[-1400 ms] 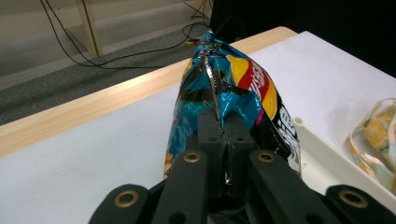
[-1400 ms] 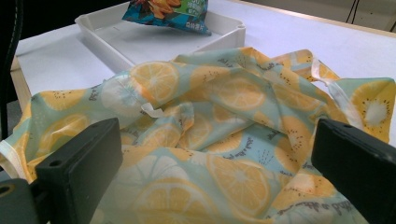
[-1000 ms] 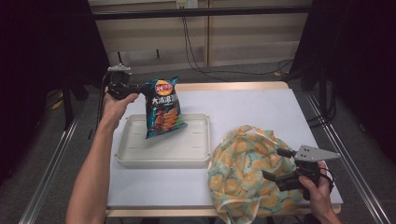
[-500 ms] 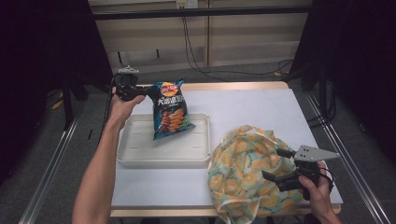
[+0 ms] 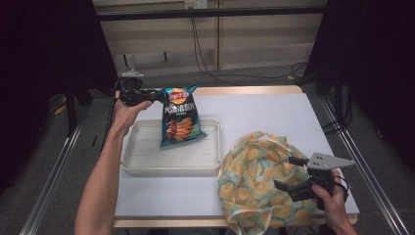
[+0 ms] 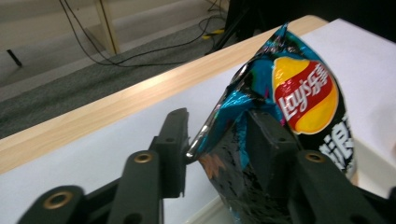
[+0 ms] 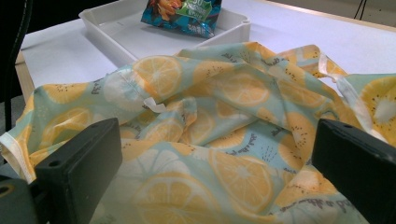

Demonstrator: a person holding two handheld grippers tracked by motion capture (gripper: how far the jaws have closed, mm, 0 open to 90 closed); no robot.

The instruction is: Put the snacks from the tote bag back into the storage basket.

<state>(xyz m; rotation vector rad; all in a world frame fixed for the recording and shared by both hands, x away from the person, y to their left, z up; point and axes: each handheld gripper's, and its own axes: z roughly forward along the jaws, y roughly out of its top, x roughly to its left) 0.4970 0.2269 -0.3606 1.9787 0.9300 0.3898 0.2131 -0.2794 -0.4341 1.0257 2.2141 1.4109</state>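
A blue crisp bag (image 5: 180,120) stands tilted with its bottom in the white tray (image 5: 147,169). My left gripper (image 5: 159,95) is at the bag's top left corner. In the left gripper view the jaws have just been opening; the bag's crimped top edge (image 6: 299,93) sits loose between them with a gap showing at my left gripper (image 6: 217,135). My right gripper (image 5: 285,172) is open wide at the near right, its jaws low over a lemon-print cloth (image 5: 254,181). In the right gripper view the cloth (image 7: 210,93) lies crumpled ahead of my right gripper (image 7: 215,140).
The white table top (image 5: 264,112) ends in a wooden edge at the back. Tray (image 7: 116,28) and crisp bag (image 7: 187,14) lie beyond the cloth in the right gripper view. Cables run over the grey floor behind the table. Dark stands flank both sides.
The left hand carried the crisp bag a little right and down until its bottom rested in the tray. The left jaws then parted from the bag's top. The right gripper stayed still.
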